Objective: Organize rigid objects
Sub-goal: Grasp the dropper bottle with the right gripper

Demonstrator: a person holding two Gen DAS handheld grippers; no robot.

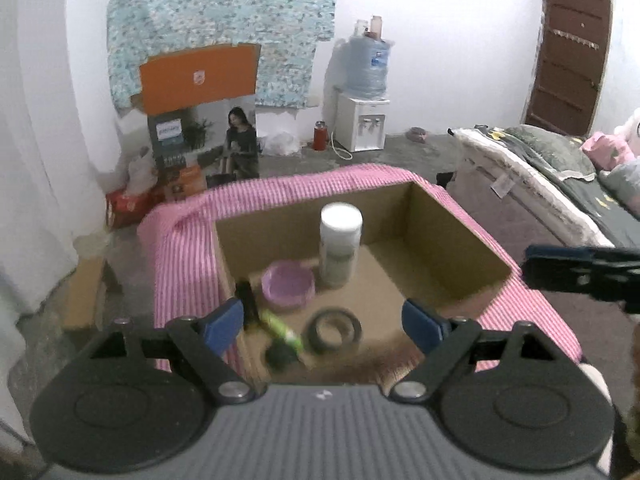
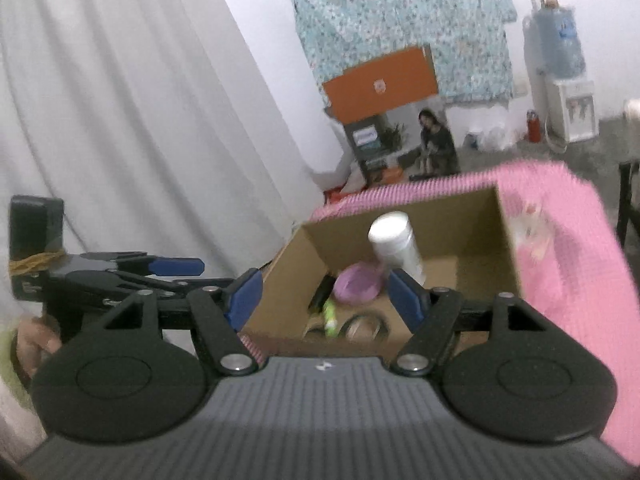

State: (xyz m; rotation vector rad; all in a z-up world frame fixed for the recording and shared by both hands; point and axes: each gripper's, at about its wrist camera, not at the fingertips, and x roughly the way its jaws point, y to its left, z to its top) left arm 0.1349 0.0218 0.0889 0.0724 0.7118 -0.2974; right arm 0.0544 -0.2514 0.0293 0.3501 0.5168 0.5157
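An open cardboard box [image 1: 448, 232] sits on a pink striped cloth [image 1: 180, 240]. Inside stand a white bottle [image 1: 340, 244], a purple bowl [image 1: 288, 286], a black tape ring [image 1: 334, 330], a green tube [image 1: 282, 328] and a thin black item [image 1: 246, 300]. My left gripper [image 1: 324, 326] is open and empty above the box's near side. My right gripper [image 2: 326, 300] is open and empty, also above the box [image 2: 472, 232]; the bottle [image 2: 396, 244], bowl [image 2: 358, 286] and tube [image 2: 330, 316] show between its fingers. The right gripper also shows in the left wrist view [image 1: 580, 276], and the left gripper in the right wrist view [image 2: 172, 268].
A printed orange-topped carton [image 1: 204, 120] and a water dispenser [image 1: 366, 92] stand against the far wall. A bed [image 1: 560, 184] lies to the right, a white curtain [image 2: 120, 120] to the left. A brown door [image 1: 568, 56] is at far right.
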